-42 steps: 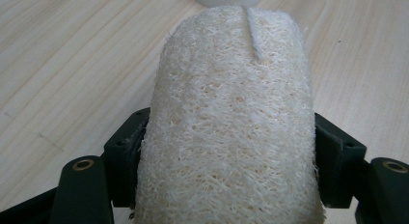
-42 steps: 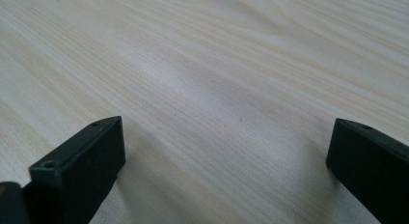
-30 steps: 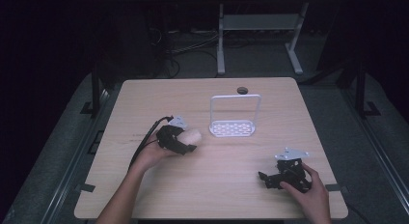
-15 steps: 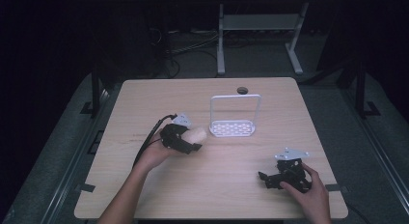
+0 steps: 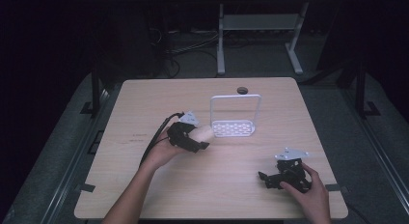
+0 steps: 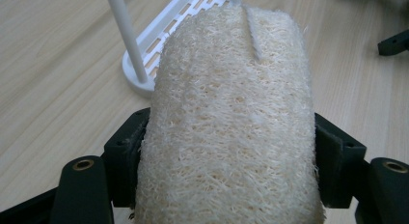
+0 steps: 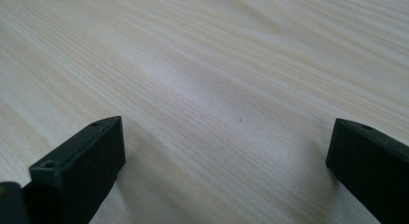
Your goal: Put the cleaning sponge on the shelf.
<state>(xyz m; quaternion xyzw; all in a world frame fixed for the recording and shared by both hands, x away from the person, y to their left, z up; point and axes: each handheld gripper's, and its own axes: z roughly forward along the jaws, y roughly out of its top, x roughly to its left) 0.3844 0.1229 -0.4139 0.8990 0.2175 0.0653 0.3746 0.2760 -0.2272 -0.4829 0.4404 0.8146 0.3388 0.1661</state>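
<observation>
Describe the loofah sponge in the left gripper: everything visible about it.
The loofah sponge is a pale cream, oblong pad of coarse, tangled fibres with rounded edges and a narrow strip or slit near its far end. The left gripper clamps it from both sides, the black pads pressing into its flanks. It sticks out forward past the jaws, held above the wooden table, its far end pointing toward the white slotted rack and close to it. Whether it touches the rack cannot be told.

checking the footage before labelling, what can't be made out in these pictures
- Loofah sponge: near end cut off by the bottom edge of the left gripper view.
- White rack: mostly hidden behind the sponge there.
- Small dark round thing at the table's far edge: too small to identify, high view.
</observation>
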